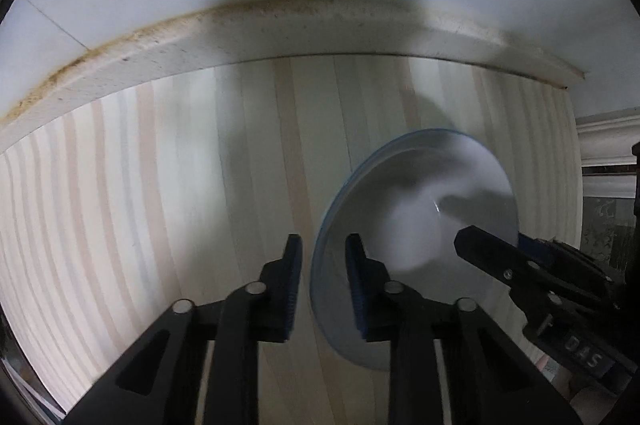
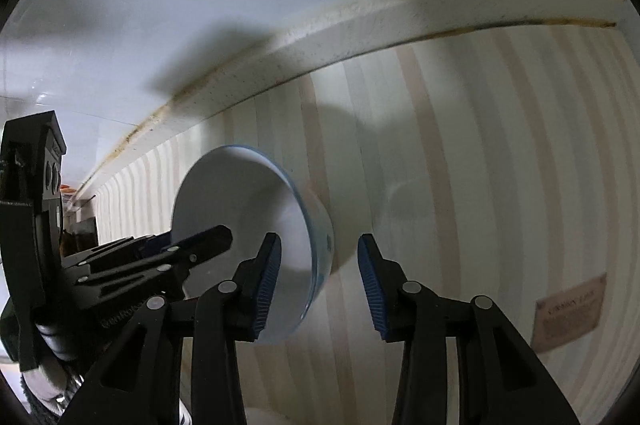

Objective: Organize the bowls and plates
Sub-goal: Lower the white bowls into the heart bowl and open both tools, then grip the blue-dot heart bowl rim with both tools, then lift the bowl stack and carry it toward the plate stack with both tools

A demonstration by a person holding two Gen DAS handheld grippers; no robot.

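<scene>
A white bowl with a pale blue rim (image 1: 416, 225) is tipped on edge above the striped cloth. My left gripper (image 1: 323, 277) straddles its left rim; the jaws stand a little apart and the rim lies between the pads. My right gripper (image 2: 318, 277) straddles the opposite rim, jaws wide, with the left pad inside the bowl (image 2: 244, 209). The right gripper's finger (image 1: 492, 253) shows in the left wrist view reaching into the bowl. The left gripper's finger (image 2: 196, 245) shows in the right wrist view at the bowl's left rim.
A striped cream and tan cloth (image 1: 160, 205) covers the counter. A stained white ledge (image 1: 280, 37) and a white tiled wall run along the back. A brown label (image 2: 568, 313) lies on the cloth at right. White moulding (image 1: 604, 145) stands at the far right.
</scene>
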